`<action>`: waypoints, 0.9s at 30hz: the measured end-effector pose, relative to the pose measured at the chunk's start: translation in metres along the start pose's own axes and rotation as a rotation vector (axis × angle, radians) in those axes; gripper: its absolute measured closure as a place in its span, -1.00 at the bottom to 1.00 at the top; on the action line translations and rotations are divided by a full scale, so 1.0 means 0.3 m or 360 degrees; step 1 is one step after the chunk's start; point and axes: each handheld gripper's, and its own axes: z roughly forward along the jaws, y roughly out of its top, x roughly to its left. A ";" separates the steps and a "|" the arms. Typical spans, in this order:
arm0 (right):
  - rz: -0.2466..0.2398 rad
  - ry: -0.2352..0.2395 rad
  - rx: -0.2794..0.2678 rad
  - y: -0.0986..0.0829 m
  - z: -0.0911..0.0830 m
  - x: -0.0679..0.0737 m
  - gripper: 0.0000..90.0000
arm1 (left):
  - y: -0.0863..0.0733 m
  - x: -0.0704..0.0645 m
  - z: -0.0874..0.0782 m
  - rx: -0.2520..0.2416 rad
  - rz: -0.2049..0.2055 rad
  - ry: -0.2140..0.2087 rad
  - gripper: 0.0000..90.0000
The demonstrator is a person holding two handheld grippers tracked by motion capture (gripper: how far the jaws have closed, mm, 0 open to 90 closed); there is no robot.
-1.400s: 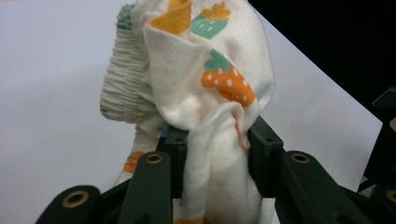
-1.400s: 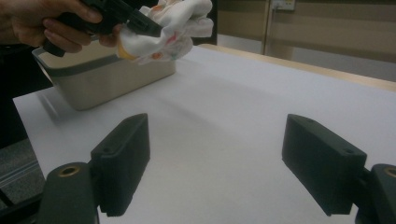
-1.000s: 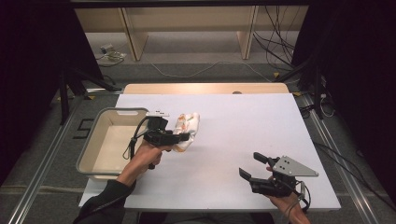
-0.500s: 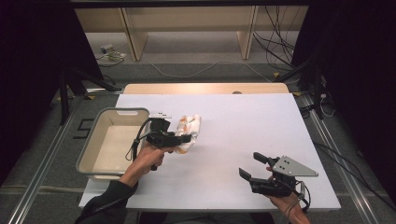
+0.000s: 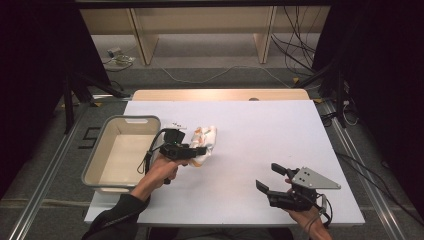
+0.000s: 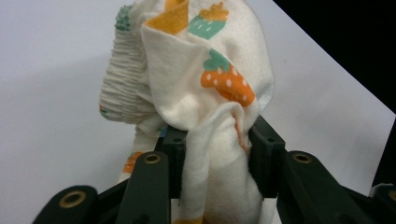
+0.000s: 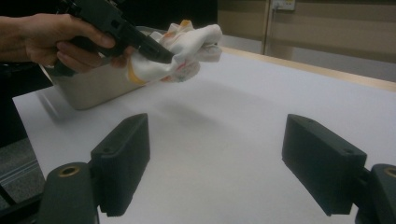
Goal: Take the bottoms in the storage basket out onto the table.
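Note:
A cream cloth garment [image 6: 196, 84] printed with orange and green strawberries is bunched up and lifted just above the white table. My left gripper [image 6: 217, 156] is shut on its lower folds. In the high view the garment [image 5: 206, 137] hangs right of the bin, with the left gripper [image 5: 197, 150] under it. The right gripper view shows the garment [image 7: 182, 46] held above the table at the far left. My right gripper [image 5: 274, 179] hovers near the table's front right, open with nothing between its jaws [image 7: 219, 163].
A grey-rimmed rectangular bin [image 5: 102, 155] with a pale empty inside stands at the table's left edge, right beside the held garment. A white tabletop [image 5: 260, 135] stretches to the right. Wooden shelving and cables lie on the floor beyond.
The left gripper has lifted the garment slightly and carried it a little to the right, away from the bin. The right gripper has stayed in place.

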 end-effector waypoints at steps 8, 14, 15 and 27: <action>-0.0002 -0.0002 0.0000 0.000 0.001 0.000 -0.46 | -0.007 0.002 0.015 0.0019 -0.0005 0.0006 0.43; 0.0000 -0.0004 0.0003 0.000 0.000 0.000 -0.46 | -0.017 0.007 0.030 0.0041 0.0002 0.0017 0.42; 0.0000 -0.0004 0.0004 0.000 0.000 0.000 -0.46 | -0.018 0.007 0.032 0.0049 -0.0003 0.0019 0.42; -0.0004 -0.0003 0.0002 0.000 0.001 -0.001 -0.46 | -0.031 0.013 0.055 0.0083 -0.0006 0.0031 0.39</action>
